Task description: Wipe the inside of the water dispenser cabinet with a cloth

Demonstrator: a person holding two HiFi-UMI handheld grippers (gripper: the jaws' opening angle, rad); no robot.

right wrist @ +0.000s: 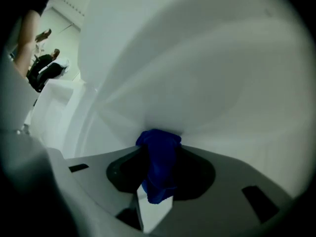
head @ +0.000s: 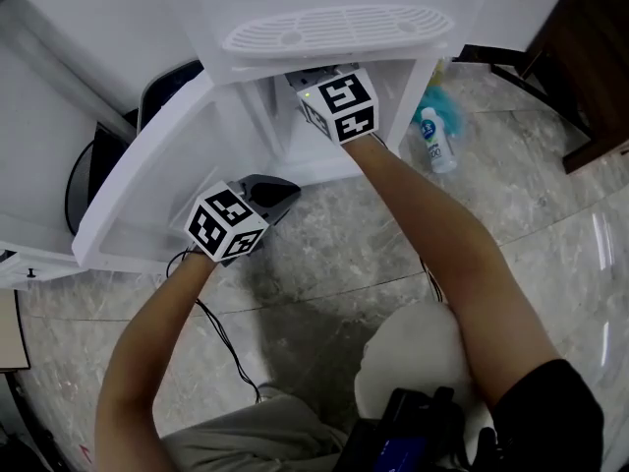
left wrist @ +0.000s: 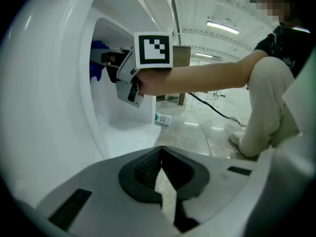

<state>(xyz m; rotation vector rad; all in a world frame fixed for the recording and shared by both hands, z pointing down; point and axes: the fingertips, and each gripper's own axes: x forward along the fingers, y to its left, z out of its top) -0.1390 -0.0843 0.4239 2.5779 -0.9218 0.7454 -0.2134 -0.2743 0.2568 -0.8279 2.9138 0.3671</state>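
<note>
The white water dispenser has its cabinet door (head: 147, 170) swung open to the left. My right gripper (right wrist: 158, 154) reaches into the cabinet (left wrist: 118, 127), shut on a bunched blue cloth (right wrist: 159, 164) that presses against the white inner wall (right wrist: 197, 83). In the head view only its marker cube (head: 339, 106) shows at the cabinet mouth. From the left gripper view, the blue cloth (left wrist: 98, 58) sticks out ahead of the right gripper (left wrist: 111, 63) high inside the cabinet. My left gripper (head: 285, 193) hangs low by the cabinet's front, shut with nothing in it; its closed tips (left wrist: 160, 174) point toward the opening.
A white bottle (head: 435, 141) lies on the marble floor right of the dispenser, beside something teal (head: 439, 106). A black cable (head: 231, 347) trails over the floor near my legs. Dark wooden furniture (head: 585, 67) stands at the far right. The drip grille (head: 339, 28) overhangs the cabinet.
</note>
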